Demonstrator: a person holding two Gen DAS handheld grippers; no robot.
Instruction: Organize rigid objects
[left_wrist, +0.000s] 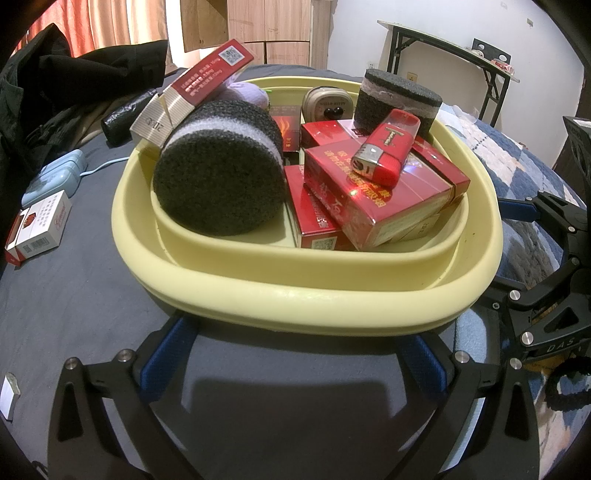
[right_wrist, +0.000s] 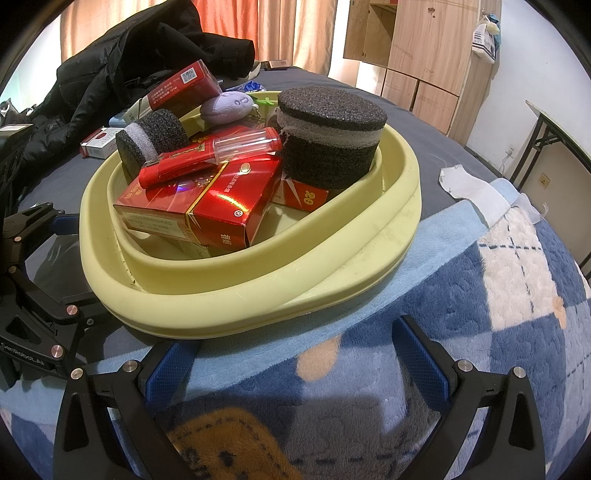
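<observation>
Grippers first: your left gripper has its blue-padded fingers spread wide with nothing between them, their tips just short of the near rim of the yellow basin. Your right gripper is spread just as wide and also holds nothing; its tips sit close to the basin's near edge, above the blue patterned blanket.

You can see the basin resting on the bed, partly on the grey sheet and partly on the blanket. Inside it, a dark foam roller with a pale band lies on its side at the left, and a second foam roller stands upright at the far right. Between them sits a pile of red cigarette boxes, with a red lighter lying tilted on top. A further red box leans across the far left rim, above the lying roller. A purple plush toy rests at the far side, and a small beige case sits near the upright roller.

Outside the basin, on your left, a white cigarette pack lies open on the sheet, with a light blue case beyond it. A black jacket is heaped at the far left.
</observation>
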